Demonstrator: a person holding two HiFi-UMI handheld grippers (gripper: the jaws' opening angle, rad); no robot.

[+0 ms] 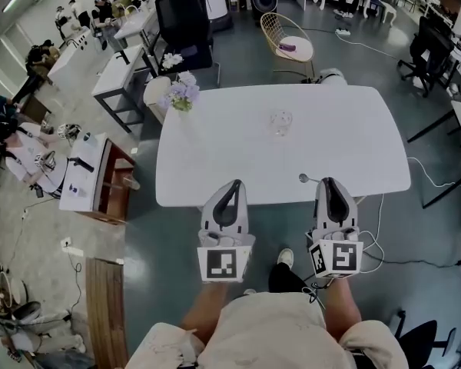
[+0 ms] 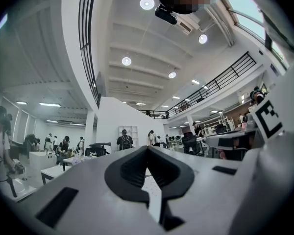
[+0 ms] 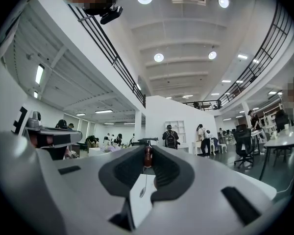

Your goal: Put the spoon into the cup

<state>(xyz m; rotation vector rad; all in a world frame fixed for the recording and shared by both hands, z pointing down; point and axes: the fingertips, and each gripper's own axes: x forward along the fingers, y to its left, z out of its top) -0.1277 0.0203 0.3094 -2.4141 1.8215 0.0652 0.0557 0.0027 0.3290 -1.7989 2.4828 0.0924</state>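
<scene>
A clear glass cup (image 1: 280,121) stands upright near the middle of the white table (image 1: 353,144). My right gripper (image 1: 328,181) hangs at the table's near edge, shut on the thin handle of a small spoon (image 1: 303,178) whose round bowl sticks out to the left over the tabletop. In the right gripper view a small brownish piece of the spoon (image 3: 148,156) sits pinched between the jaw tips of the right gripper (image 3: 148,151). My left gripper (image 1: 234,184) is beside it at the same edge, shut with nothing in it; its tips meet in the left gripper view (image 2: 147,150).
A vase of pale purple flowers (image 1: 183,94) stands on the table's far left corner. A black office chair (image 1: 184,29) and a wire chair (image 1: 288,41) stand beyond the table. A low side table (image 1: 92,175) is at the left. Cables lie on the floor at the right.
</scene>
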